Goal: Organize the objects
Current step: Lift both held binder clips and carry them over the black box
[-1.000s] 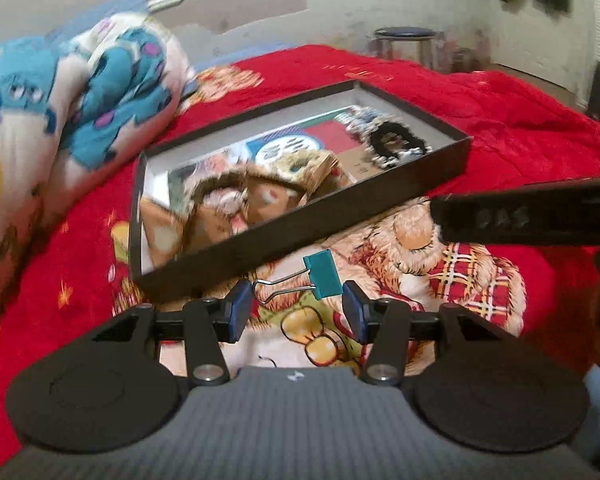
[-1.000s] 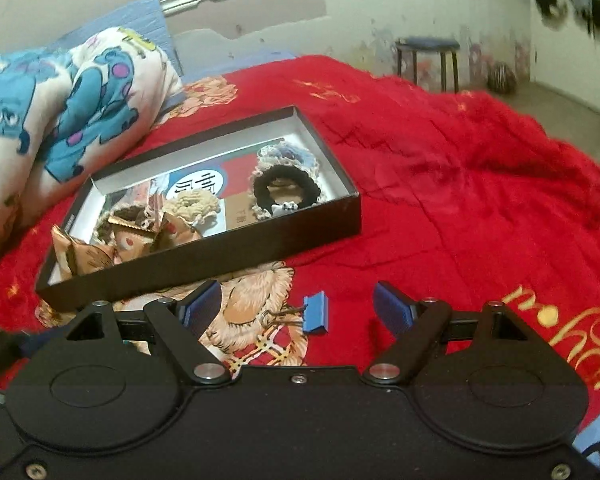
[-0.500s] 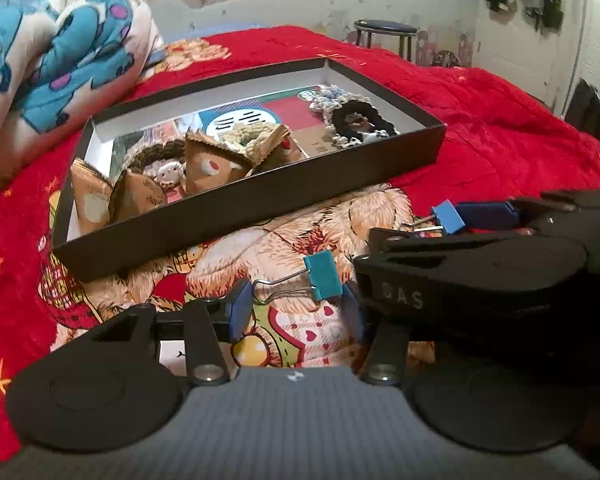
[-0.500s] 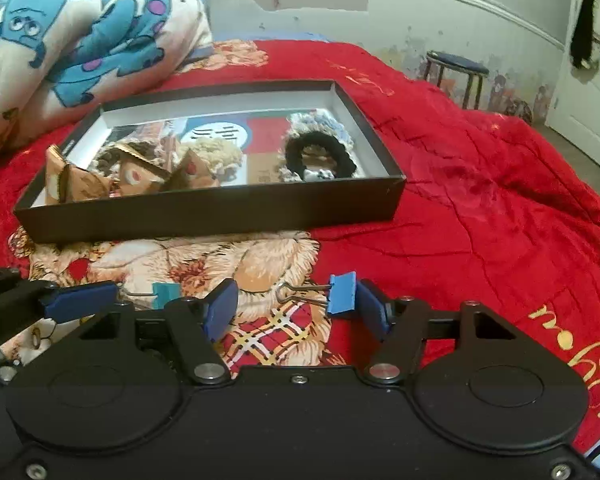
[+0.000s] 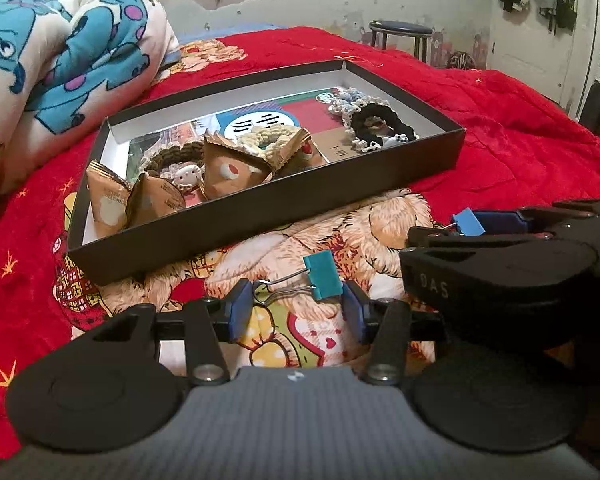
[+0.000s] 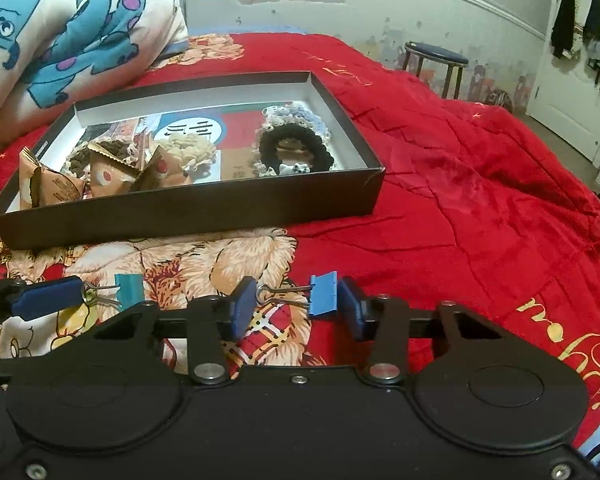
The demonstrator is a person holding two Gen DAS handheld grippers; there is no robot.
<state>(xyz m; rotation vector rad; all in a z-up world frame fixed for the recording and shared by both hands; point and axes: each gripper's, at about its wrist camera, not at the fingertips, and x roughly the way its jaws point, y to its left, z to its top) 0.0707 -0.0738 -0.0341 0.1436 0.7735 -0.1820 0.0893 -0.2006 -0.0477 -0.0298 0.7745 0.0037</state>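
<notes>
The right gripper [image 6: 296,306] is closing narrow around the blue binder clip [image 6: 323,293] while the left gripper [image 5: 296,306] is gripping the teal clip [image 5: 323,274], readying both for the box [image 6: 180,216].

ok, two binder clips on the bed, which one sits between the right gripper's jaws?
The blue binder clip, between the right gripper's just-closing jaws. The teal binder clip sits in the left gripper.
</notes>
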